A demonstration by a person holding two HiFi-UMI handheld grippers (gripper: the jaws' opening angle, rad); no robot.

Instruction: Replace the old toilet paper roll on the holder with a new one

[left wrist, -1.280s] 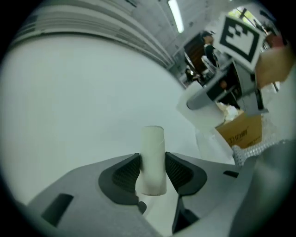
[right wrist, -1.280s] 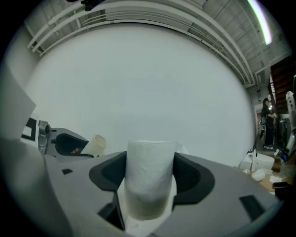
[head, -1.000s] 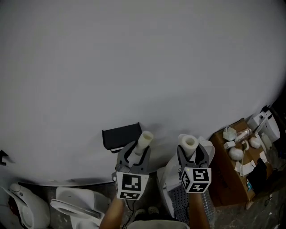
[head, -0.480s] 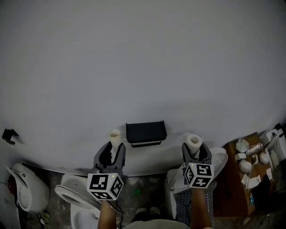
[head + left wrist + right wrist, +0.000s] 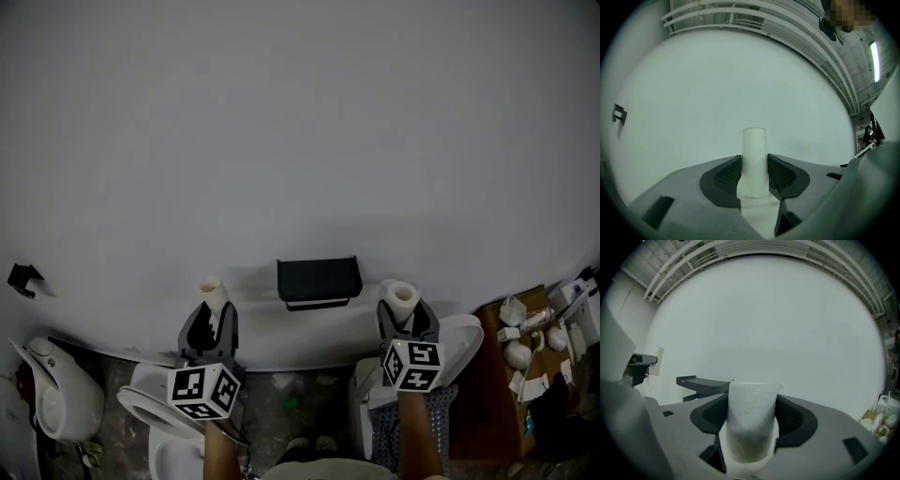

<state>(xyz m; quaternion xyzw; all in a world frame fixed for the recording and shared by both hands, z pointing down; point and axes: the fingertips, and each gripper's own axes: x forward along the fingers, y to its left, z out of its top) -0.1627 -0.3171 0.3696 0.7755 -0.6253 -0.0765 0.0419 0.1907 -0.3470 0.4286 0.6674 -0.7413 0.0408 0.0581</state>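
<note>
The roll (image 5: pixel 752 418) is white, the tube (image 5: pixel 754 161) pale, the holder (image 5: pixel 319 279) black.

Grey floor (image 5: pixel 302 419) bears white toilets (image 5: pixel 56 417), and a brown box (image 5: pixel 483 375) topped with small white fittings (image 5: pixel 517 353)

No writing can be read anywhere; cubes on the left gripper (image 5: pixel 213 319) and right gripper (image 5: pixel 405 314) show only black-and-white square patterns.

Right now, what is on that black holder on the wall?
Nothing shows on the black holder: shelf and bar look bare. Its underside is hidden by the shelf.
</note>
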